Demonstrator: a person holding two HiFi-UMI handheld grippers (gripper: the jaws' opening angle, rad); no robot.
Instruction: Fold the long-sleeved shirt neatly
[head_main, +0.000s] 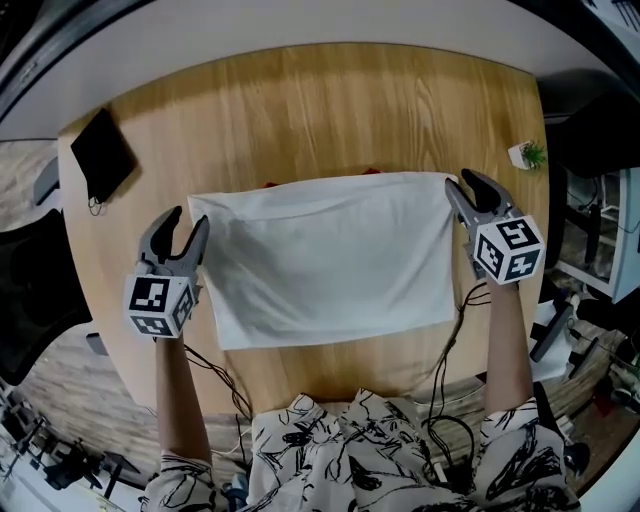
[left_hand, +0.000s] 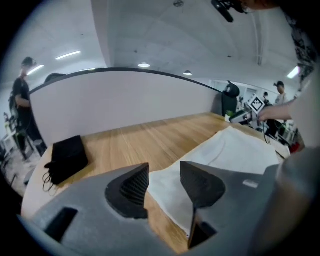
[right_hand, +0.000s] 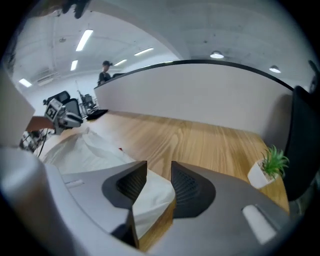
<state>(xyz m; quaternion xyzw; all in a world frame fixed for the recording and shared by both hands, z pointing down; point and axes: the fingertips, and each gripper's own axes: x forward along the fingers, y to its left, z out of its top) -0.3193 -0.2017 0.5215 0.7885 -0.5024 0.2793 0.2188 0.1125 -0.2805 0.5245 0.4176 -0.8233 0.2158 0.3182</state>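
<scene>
**Fingers parted at the shirt's two far corners**

Fingers (left_hand: 134, 190) of the left gripper (left_hand: 165, 167) stand apart and released, and a corner of the white shirt (head_main: 330, 260) lies flat between them on the worktop (head_main: 330, 110). The right gripper (right_hand: 159, 167) is loose in the same way: cloth sits in its gap, a little rumpled, and nothing pinches it.

The step in hand looks like work on the far edge. To do it well, both grippers should act together and level. Each should close on, or lift off, only its own corner, so that the layers below are not dragged.

The shirt lies in the middle of the worktop as a folded rectangle, and its long axis runs from one gripper to the other. No collar or sleeve shows, so I cannot tell which way it points.

Farther off, a black pouch (head_main: 103, 155) lies to the left and a small potted plant (head_main: 530, 155) stands to the right.
</scene>
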